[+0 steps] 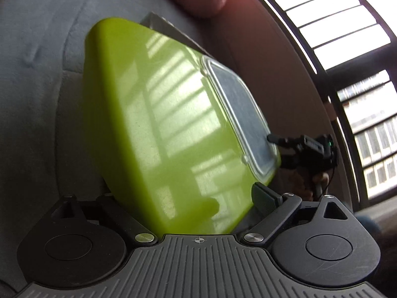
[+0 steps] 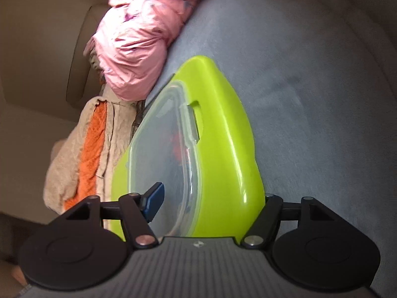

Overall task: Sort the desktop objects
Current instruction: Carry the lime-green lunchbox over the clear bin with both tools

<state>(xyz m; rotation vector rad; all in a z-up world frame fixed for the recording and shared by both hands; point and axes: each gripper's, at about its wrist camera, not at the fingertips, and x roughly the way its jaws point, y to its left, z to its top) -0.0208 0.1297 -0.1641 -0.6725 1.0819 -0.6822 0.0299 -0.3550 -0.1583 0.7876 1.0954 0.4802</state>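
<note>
A lime-green plastic box (image 1: 158, 129) with a clear lid (image 1: 240, 114) is held between both grippers over a grey cushion (image 1: 37, 74). My left gripper (image 1: 183, 198) is shut on one end of the box; its right pad (image 1: 265, 198) presses the lid side, the left finger is hidden behind the box. My right gripper (image 2: 211, 198) is shut on the other end of the green box (image 2: 223, 136); its blue pad (image 2: 155, 198) lies on the clear lid (image 2: 161, 149). The right gripper also shows in the left wrist view (image 1: 305, 149).
A pink bundle (image 2: 134, 39) and a beige and orange cloth (image 2: 84, 154) lie beside the grey cushion (image 2: 310, 87). A brown surface (image 1: 268, 62) and a barred window (image 1: 347, 24) are to the right. A grey box corner (image 1: 161, 23) shows behind the green box.
</note>
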